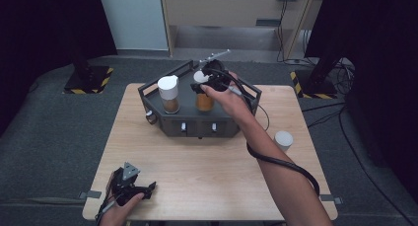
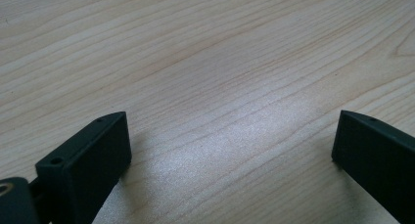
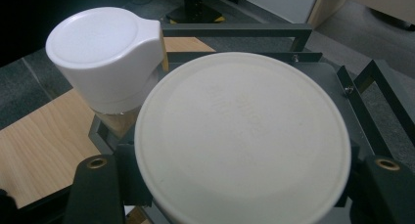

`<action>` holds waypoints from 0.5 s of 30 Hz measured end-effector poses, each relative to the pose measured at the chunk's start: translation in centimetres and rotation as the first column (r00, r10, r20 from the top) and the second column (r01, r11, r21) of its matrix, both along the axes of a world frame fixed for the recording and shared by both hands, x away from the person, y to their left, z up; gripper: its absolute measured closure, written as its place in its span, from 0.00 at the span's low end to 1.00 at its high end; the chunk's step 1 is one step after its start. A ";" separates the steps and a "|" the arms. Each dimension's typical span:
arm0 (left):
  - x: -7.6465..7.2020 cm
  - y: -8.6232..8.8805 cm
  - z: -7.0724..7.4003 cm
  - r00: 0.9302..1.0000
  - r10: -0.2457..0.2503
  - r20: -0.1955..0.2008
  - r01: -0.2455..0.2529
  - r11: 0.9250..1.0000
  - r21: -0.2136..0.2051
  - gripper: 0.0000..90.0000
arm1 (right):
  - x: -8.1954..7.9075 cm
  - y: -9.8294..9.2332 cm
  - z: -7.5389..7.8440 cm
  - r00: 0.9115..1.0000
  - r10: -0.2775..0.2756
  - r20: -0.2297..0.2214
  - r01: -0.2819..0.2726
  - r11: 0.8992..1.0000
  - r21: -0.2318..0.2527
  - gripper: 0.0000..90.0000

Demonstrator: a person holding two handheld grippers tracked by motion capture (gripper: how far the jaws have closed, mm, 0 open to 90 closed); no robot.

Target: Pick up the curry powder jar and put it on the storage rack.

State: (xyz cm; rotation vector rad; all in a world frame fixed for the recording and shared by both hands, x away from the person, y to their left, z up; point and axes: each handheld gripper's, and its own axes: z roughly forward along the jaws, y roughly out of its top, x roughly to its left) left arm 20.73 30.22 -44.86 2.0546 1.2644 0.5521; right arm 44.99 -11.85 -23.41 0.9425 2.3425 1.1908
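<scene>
A dark grey rack (image 1: 197, 125) stands at the table's far middle with two spice jars in it. The right jar (image 1: 204, 102) holds orange-brown spice and carries a round white lid (image 3: 242, 136). My right gripper (image 1: 207, 83) is over that jar, its jaws closed on either side of the lid. The left jar (image 1: 169, 94) has a tall white flip cap (image 3: 105, 53) and brown contents. My left gripper (image 1: 143, 190) rests at the table's near left corner, open, with bare wood between its fingers (image 2: 88, 160).
A small white cap (image 1: 283, 139) lies on the table to the right of the rack. The rack's rails (image 3: 235, 31) rise around the jars. A cable loops along the right forearm. Dark floor mats surround the table (image 1: 197, 186).
</scene>
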 end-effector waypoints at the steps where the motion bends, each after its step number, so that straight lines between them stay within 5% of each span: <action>1: 0.0 0.0 0.0 1.000 0.000 0.000 0.000 1.000 0.000 0.00 | 0.0 0.0 0.0 1.000 -0.001 -0.002 0.001 1.000 0.001 0.38; 15: 0.0 0.0 0.0 1.000 0.000 0.000 0.000 1.000 0.000 0.00 | 0.3 0.7 -1.0 1.000 0.001 -0.011 -0.001 1.000 -0.001 0.38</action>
